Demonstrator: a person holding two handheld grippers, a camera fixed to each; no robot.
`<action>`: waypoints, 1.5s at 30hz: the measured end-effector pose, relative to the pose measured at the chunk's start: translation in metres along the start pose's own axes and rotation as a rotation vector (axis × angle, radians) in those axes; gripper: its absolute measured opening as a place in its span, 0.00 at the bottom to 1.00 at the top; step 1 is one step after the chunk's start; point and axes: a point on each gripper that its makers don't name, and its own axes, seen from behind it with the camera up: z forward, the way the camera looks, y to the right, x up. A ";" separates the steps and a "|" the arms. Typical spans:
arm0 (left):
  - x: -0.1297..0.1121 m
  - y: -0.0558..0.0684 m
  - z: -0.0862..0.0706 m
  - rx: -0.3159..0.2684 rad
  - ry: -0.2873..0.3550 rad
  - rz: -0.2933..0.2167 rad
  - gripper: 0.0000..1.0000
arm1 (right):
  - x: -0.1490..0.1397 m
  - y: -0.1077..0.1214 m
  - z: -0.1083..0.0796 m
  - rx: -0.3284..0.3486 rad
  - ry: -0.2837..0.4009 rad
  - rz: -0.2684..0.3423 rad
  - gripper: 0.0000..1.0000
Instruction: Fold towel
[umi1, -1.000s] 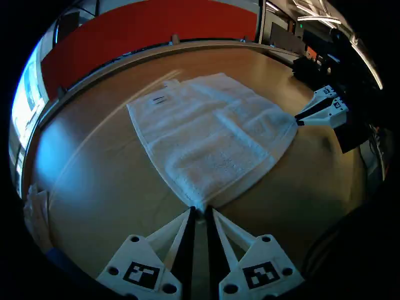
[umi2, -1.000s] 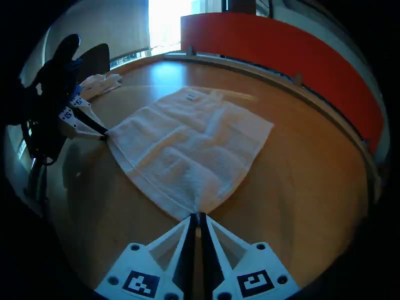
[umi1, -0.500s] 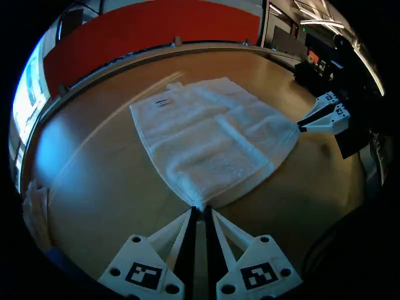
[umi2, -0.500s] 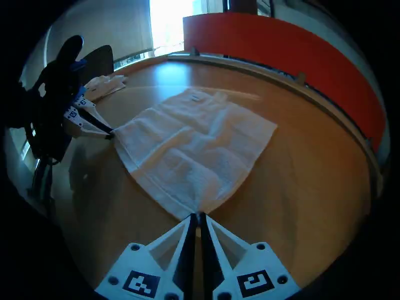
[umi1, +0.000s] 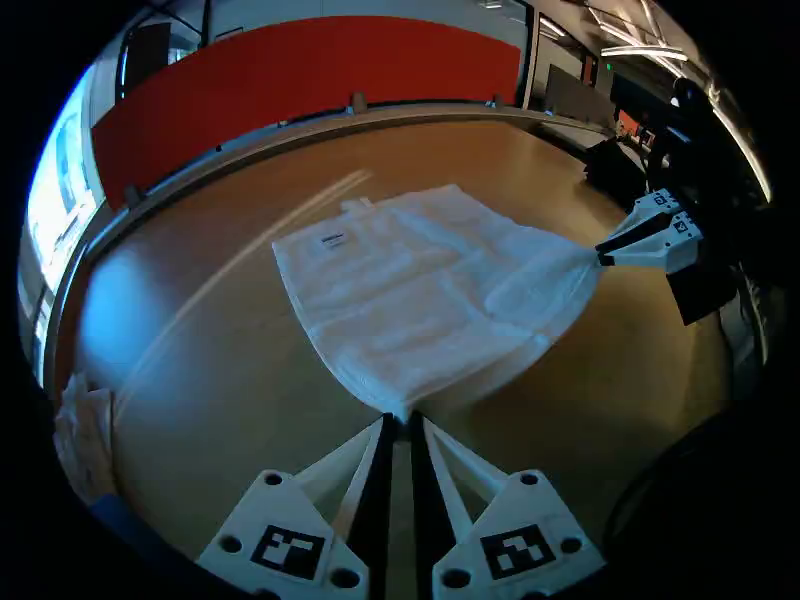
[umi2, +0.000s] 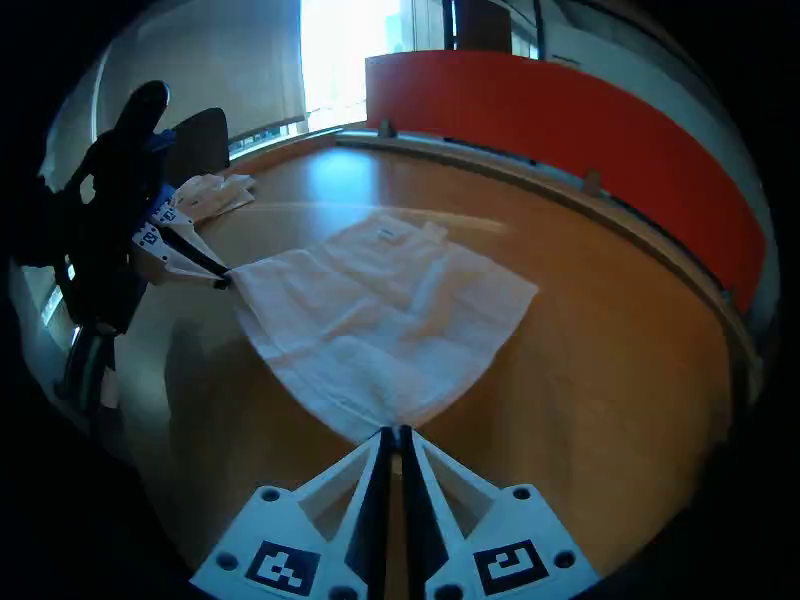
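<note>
A white towel (umi1: 425, 285) is spread on the wooden table (umi1: 200, 340), its near edge raised off the wood. In the left gripper view my left gripper (umi1: 400, 418) is shut on the towel's near corner. The right gripper (umi1: 600, 253) shows there at the right, pinching the other near corner. In the right gripper view the towel (umi2: 385, 310) reaches away from my right gripper (umi2: 397, 432), which is shut on its corner. The left gripper (umi2: 224, 279) holds the towel's left corner in that view, with a dark-sleeved person behind it. A small label sits near the towel's far edge.
A red partition (umi1: 300, 70) runs along the table's far edge (umi1: 330, 115). Another crumpled white cloth (umi2: 210, 190) lies at the table's far left in the right gripper view, beside a dark chair (umi2: 195, 135). The same cloth (umi1: 80, 440) shows at the lower left in the left gripper view.
Both grippers have risen with the two near corners, so the towel's near edge has come off the table and the cloth is stretched taut between them.
</note>
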 end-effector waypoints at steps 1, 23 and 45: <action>0.003 0.001 -0.003 0.000 0.004 -0.002 0.12 | 0.003 0.000 -0.003 -0.002 0.005 -0.002 0.06; 0.033 0.029 -0.070 -0.023 0.032 -0.020 0.12 | 0.047 -0.003 -0.072 -0.011 0.079 -0.001 0.06; 0.030 0.042 -0.091 -0.052 0.024 -0.038 0.12 | 0.051 -0.007 -0.088 -0.001 0.074 -0.015 0.06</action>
